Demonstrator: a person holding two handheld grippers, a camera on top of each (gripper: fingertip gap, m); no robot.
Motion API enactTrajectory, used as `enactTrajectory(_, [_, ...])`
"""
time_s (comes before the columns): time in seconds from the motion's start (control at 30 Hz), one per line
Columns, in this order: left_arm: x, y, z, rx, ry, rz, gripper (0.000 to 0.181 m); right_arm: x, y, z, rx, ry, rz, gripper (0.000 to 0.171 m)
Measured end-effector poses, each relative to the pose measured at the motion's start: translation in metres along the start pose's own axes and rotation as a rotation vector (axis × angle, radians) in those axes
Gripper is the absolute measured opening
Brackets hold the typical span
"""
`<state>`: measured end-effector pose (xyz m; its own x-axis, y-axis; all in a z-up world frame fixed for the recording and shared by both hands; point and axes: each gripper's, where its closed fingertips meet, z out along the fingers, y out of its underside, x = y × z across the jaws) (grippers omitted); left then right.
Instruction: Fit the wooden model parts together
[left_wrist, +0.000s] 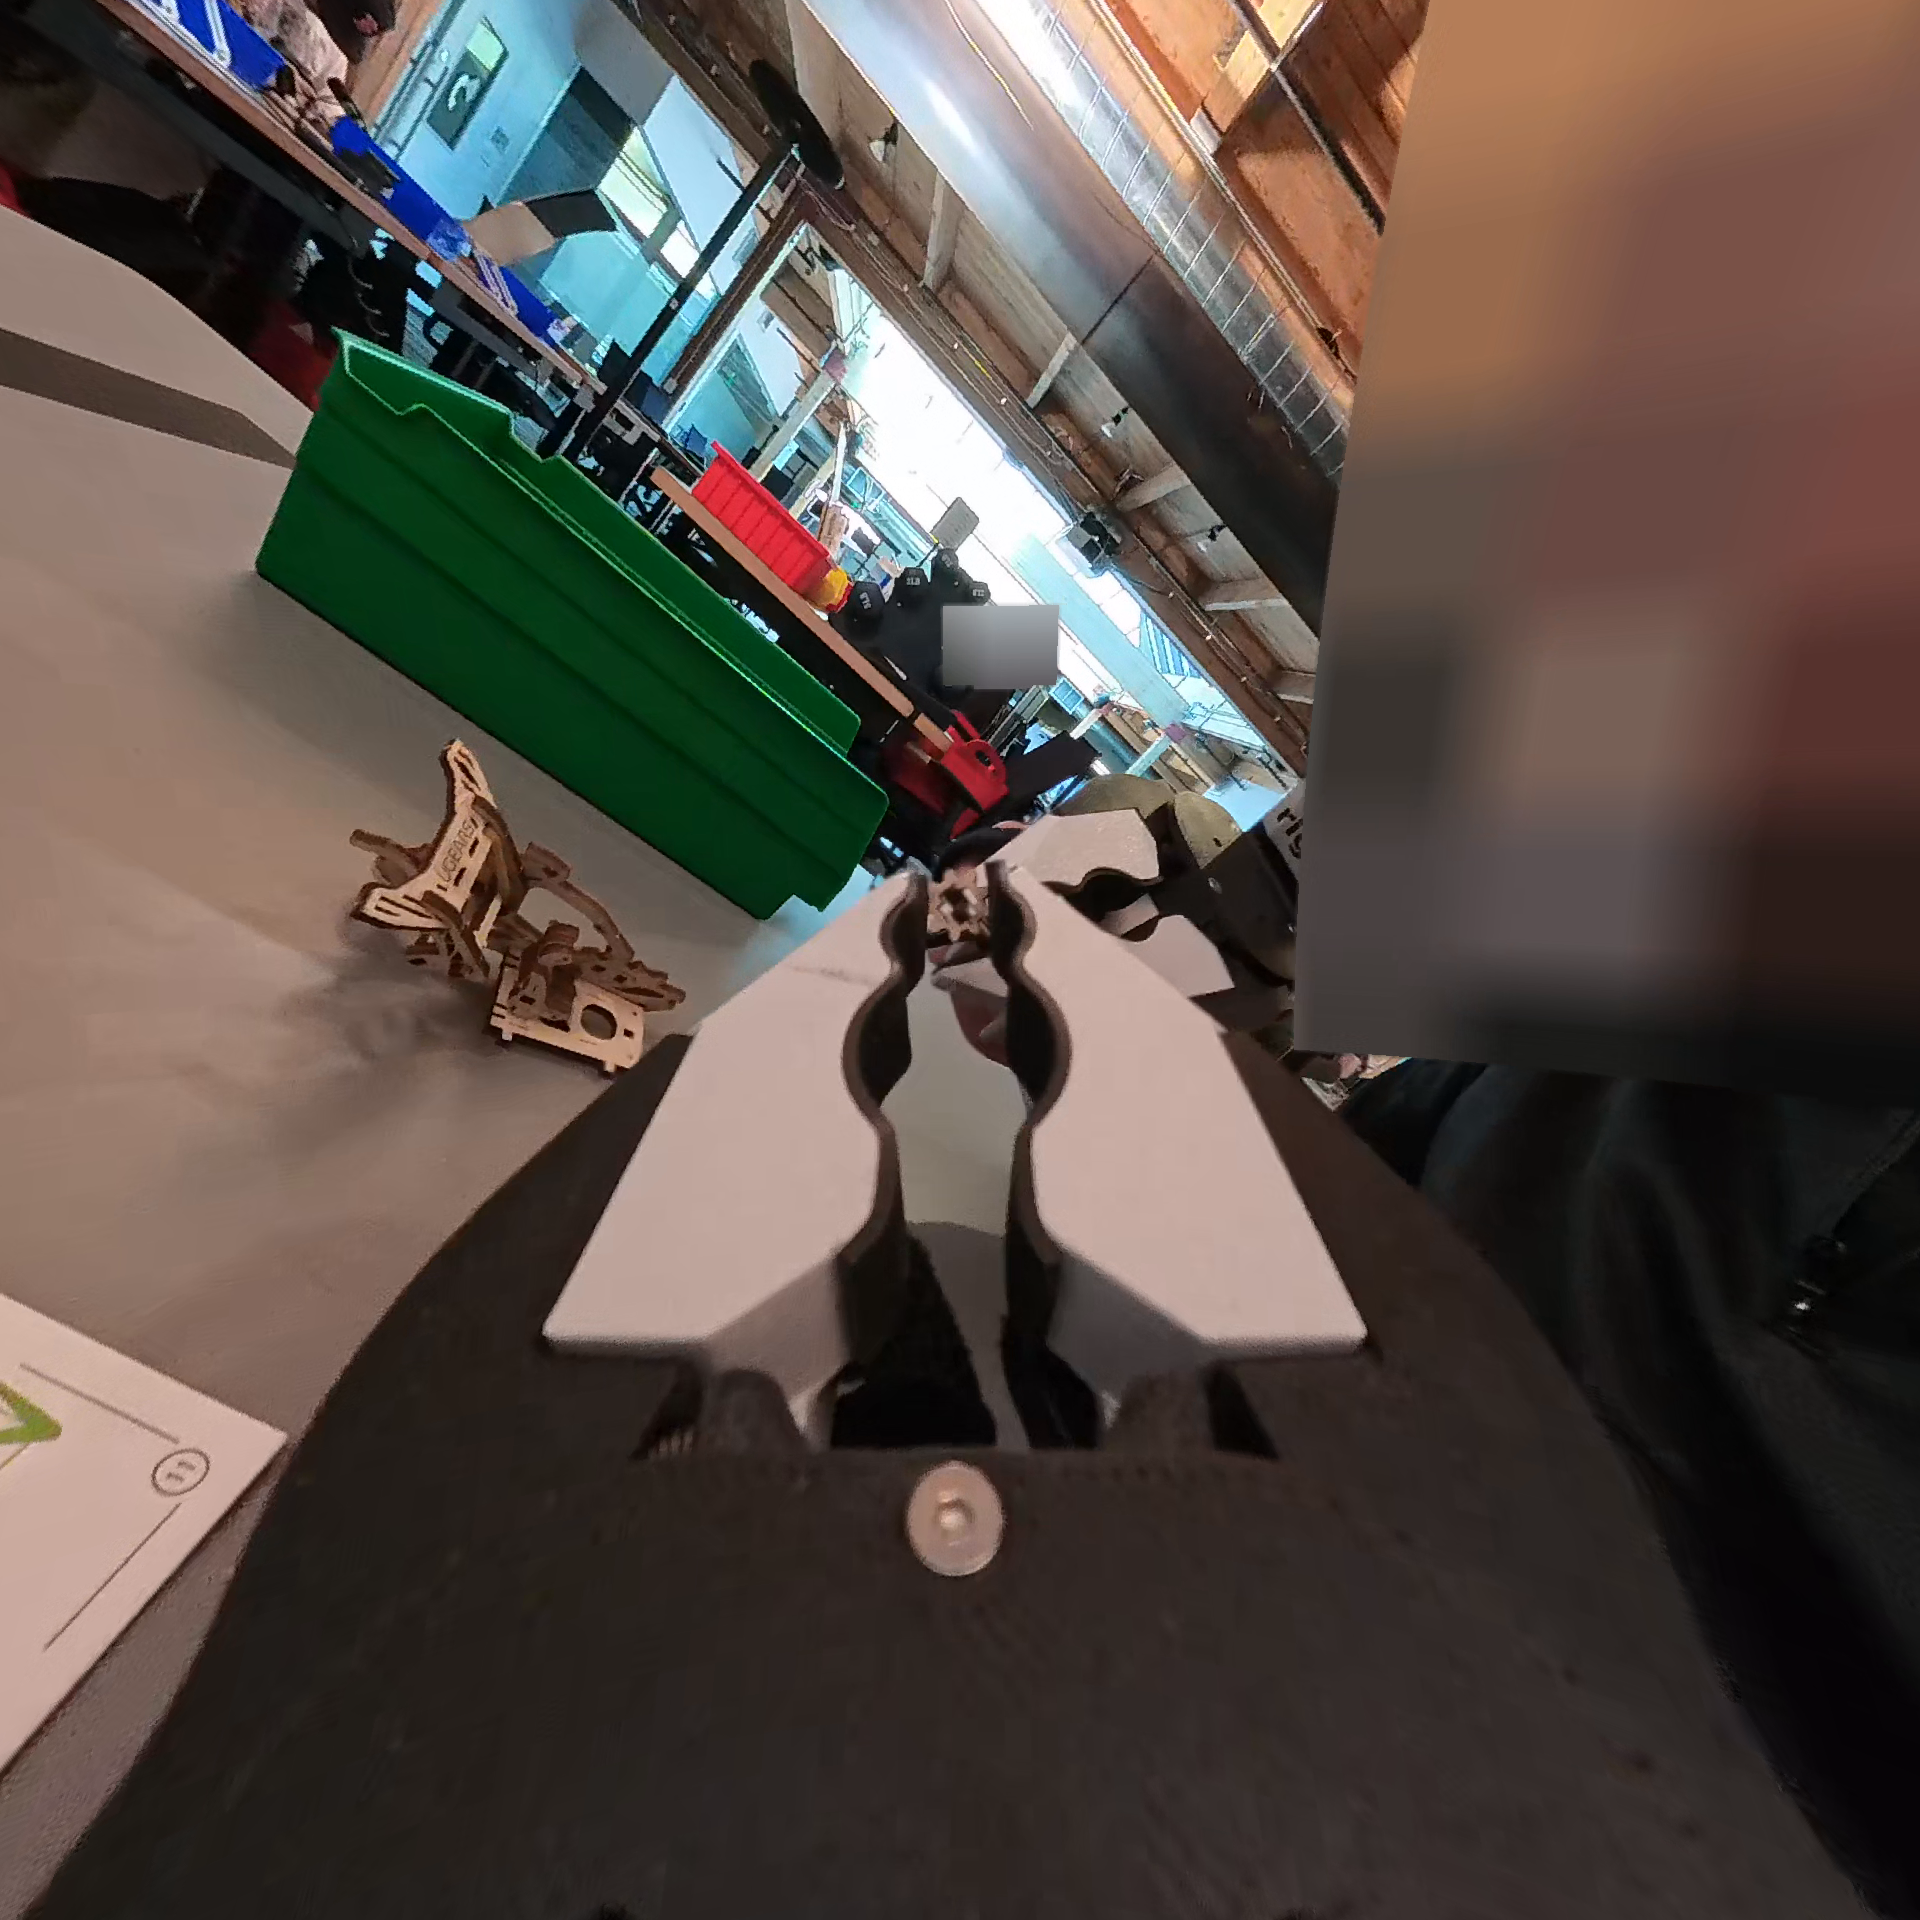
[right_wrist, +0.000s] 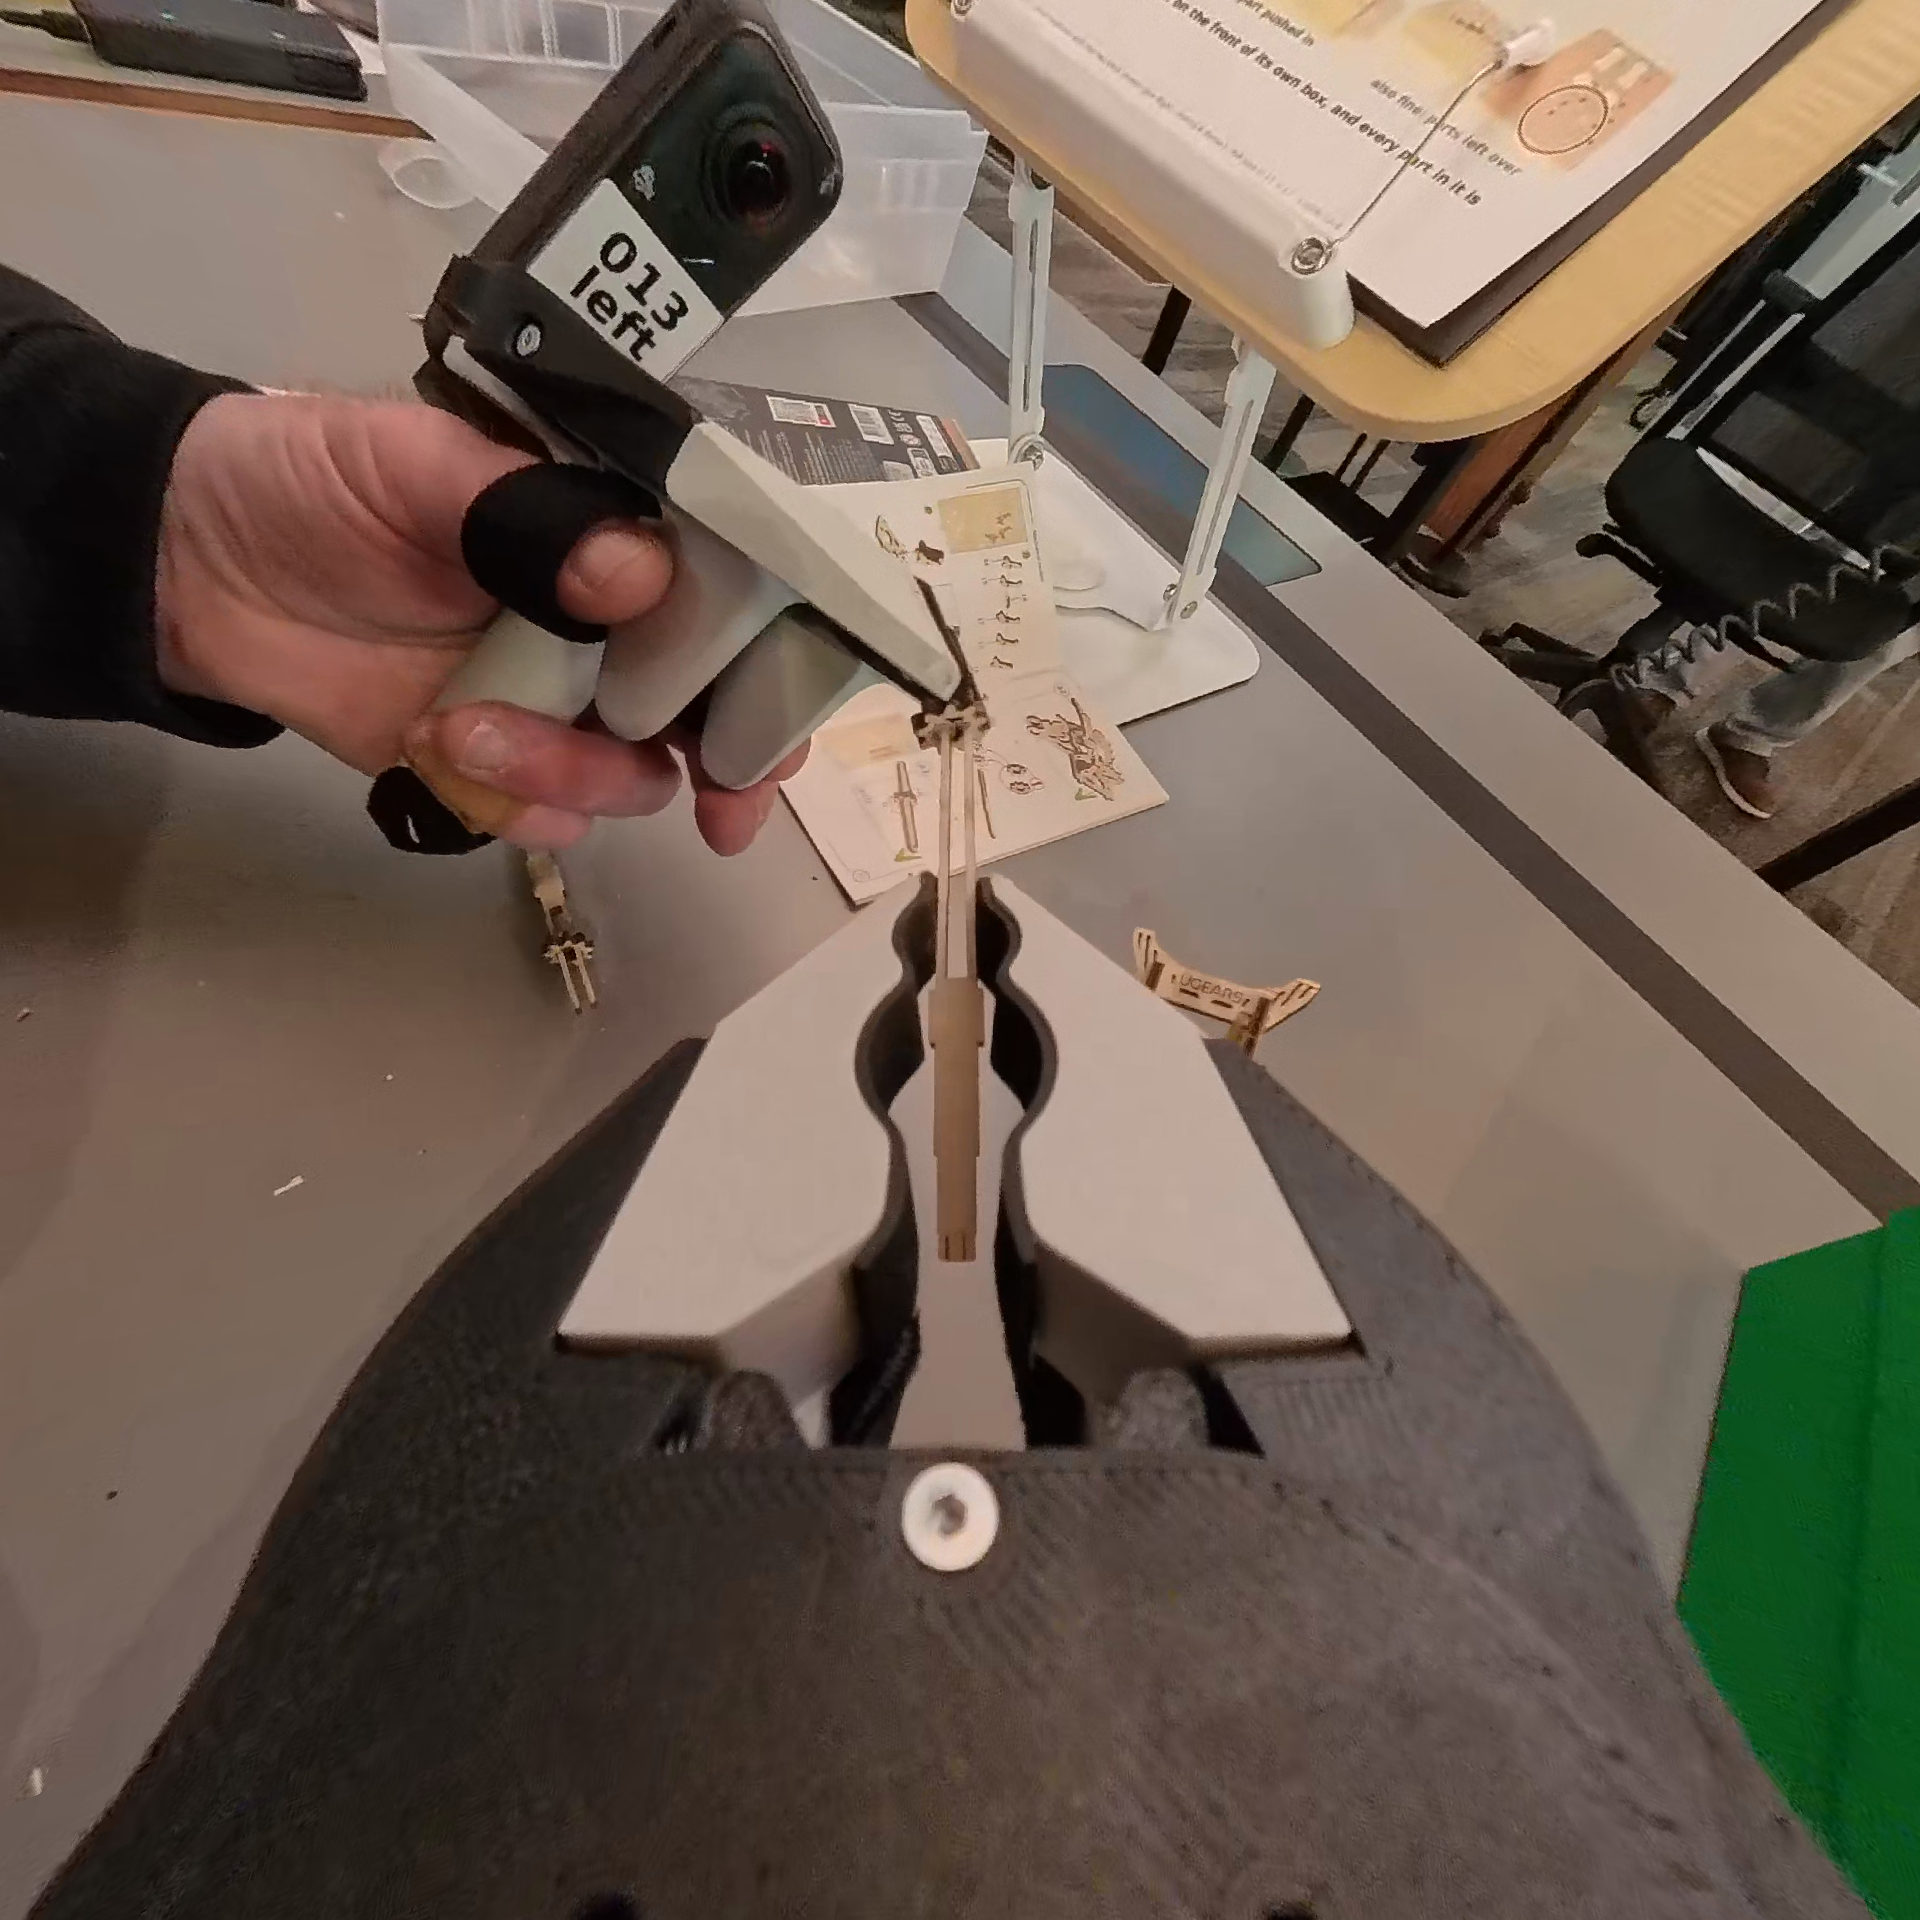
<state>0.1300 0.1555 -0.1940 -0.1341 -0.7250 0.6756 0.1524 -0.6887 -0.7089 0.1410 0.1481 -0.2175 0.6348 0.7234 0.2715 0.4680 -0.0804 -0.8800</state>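
Observation:
My right gripper (right_wrist: 956, 896) is shut on a long thin wooden strip (right_wrist: 956, 1101) that sticks out forward past its fingertips. My left gripper (right_wrist: 948, 694), held in a person's hand (right_wrist: 343, 592), comes in from the upper left and is shut on a small wooden piece (right_wrist: 951, 722) that meets the strip's far end. In the left wrist view my left gripper (left_wrist: 956, 885) pinches that small piece (left_wrist: 956, 914) at its tips, with the right gripper (left_wrist: 1132, 883) just beyond. A partly built wooden model (left_wrist: 499, 935) lies on the grey table (left_wrist: 208, 1091).
A green bin (left_wrist: 561, 644) stands behind the model and shows at the right edge (right_wrist: 1818, 1507). A small wooden stand (right_wrist: 1226, 997), a loose wooden part (right_wrist: 566, 940), an instruction sheet (right_wrist: 1049, 769) and a white document stand (right_wrist: 1164, 582) are on the table. Paper (left_wrist: 94, 1475) lies nearby. The tips of both grippers are at nearly the same place.

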Motion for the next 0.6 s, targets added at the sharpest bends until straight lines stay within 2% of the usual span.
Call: enactTrajectory(0.6, [0.0050,0.0084,0.0051,-0.050,-0.017,0.121,0.010,-0.0081,0.0008,0.0032,0.017,-0.078,0.090,0.004])
